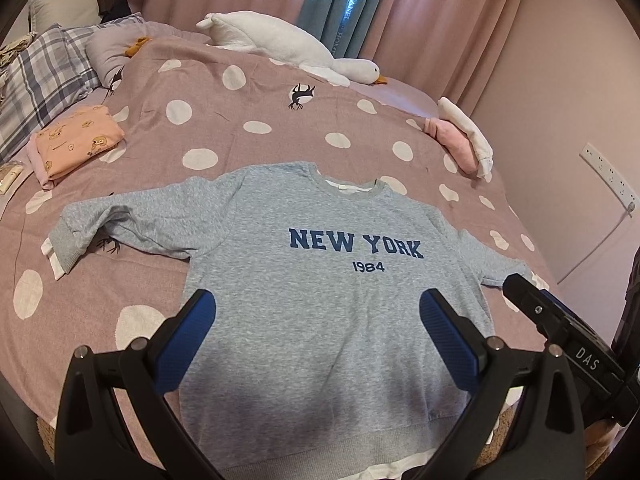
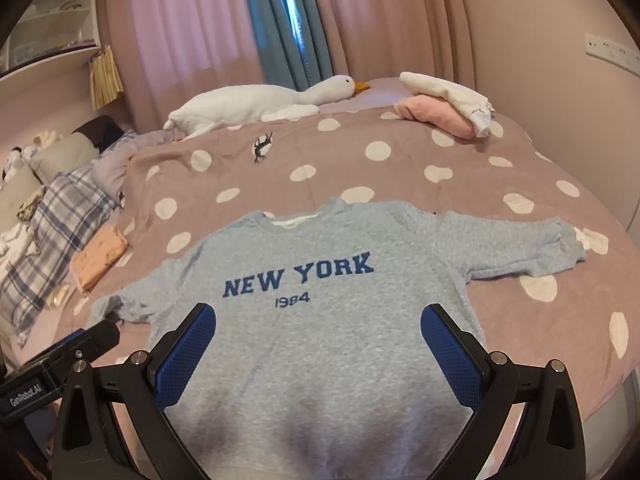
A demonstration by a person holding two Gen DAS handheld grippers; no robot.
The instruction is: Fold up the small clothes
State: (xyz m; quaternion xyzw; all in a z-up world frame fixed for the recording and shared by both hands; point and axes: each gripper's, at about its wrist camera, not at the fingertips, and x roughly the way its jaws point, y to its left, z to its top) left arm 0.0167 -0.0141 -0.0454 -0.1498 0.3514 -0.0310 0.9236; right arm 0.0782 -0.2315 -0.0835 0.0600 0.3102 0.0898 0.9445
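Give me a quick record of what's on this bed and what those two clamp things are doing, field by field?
surface: bed with pink polka-dot blanket
item being folded: grey sweatshirt, spread flat, front up, both sleeves out, reads NEW YORK 1984
left gripper: open, above the sweatshirt's lower half, holding nothing
right gripper: open, above the same sweatshirt, holding nothing
already folded: orange printed garment, far left
waiting pile: pink and white clothes, far right
other: white goose plush near the curtains
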